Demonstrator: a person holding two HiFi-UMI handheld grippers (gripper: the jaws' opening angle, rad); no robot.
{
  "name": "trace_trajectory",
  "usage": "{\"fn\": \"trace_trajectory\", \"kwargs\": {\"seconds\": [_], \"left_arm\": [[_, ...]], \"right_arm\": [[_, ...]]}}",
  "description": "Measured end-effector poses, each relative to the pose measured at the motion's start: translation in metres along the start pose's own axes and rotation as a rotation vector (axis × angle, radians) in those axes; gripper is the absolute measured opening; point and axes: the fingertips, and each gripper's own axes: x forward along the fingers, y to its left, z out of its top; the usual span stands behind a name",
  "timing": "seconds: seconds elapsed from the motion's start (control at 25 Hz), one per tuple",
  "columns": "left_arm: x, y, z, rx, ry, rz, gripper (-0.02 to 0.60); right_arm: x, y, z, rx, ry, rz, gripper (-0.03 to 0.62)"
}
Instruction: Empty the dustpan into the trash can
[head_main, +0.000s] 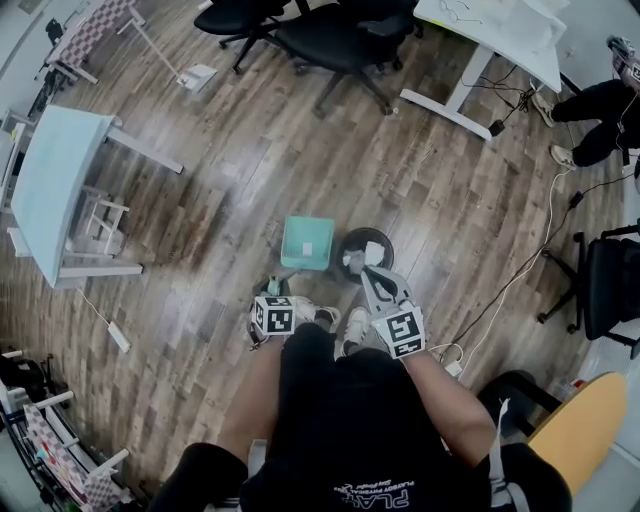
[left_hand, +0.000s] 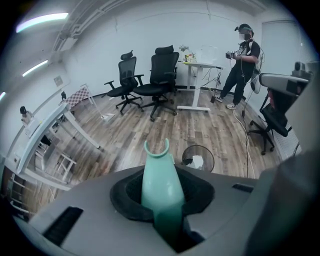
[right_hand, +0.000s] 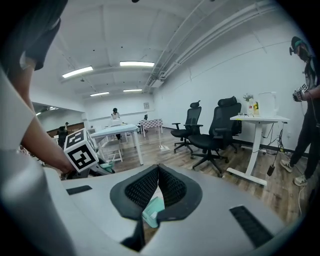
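Teal dustpan (head_main: 295, 238), handle clamped in my left gripper (head_main: 274, 288), is just left of the trash can (head_main: 362, 231); right gripper (head_main: 370, 272) closed, empty.

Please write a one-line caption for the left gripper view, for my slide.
Left gripper holds the green dustpan handle; the black trash can stands beyond on the wood floor.

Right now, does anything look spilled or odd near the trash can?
Nothing stands out. The teal dustpan, held by the left hand-held gripper, sits beside the black trash can, a white scrap in its pan; no spill on the floor.
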Motion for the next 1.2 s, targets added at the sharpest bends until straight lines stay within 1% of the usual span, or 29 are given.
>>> {"fn": "trace_trajectory", "kwargs": {"seconds": [0.36, 0.6, 0.68, 0.8, 1.04, 1.12, 1.2], "left_arm": [[0.039, -0.001, -0.011, -0.015, 0.038, -0.024, 0.098], [0.062, -0.008, -0.016, -0.013, 0.064, -0.043, 0.098], [0.066, -0.009, -0.017, -0.025, 0.067, -0.046, 0.098], [0.069, -0.006, -0.021, -0.054, 0.064, -0.039, 0.098], [0.070, -0.003, -0.030, -0.007, 0.073, -0.004, 0.104], [0.068, -0.002, -0.032, -0.009, 0.062, 0.001, 0.107], [0.065, -0.003, -0.030, -0.016, 0.036, 0.000, 0.127]], "right_arm": [[0.010, -0.002, -0.018, 0.014, 0.052, 0.002, 0.024], [0.023, -0.007, -0.021, 0.016, 0.070, 0.002, 0.023], [0.025, -0.010, -0.022, 0.023, 0.074, 0.000, 0.023], [0.027, -0.010, -0.026, 0.029, 0.084, 0.001, 0.023], [0.030, -0.008, -0.036, 0.033, 0.100, 0.005, 0.025], [0.030, -0.005, -0.033, 0.033, 0.100, 0.014, 0.025], [0.030, -0.003, -0.030, 0.028, 0.090, 0.019, 0.025]]}}
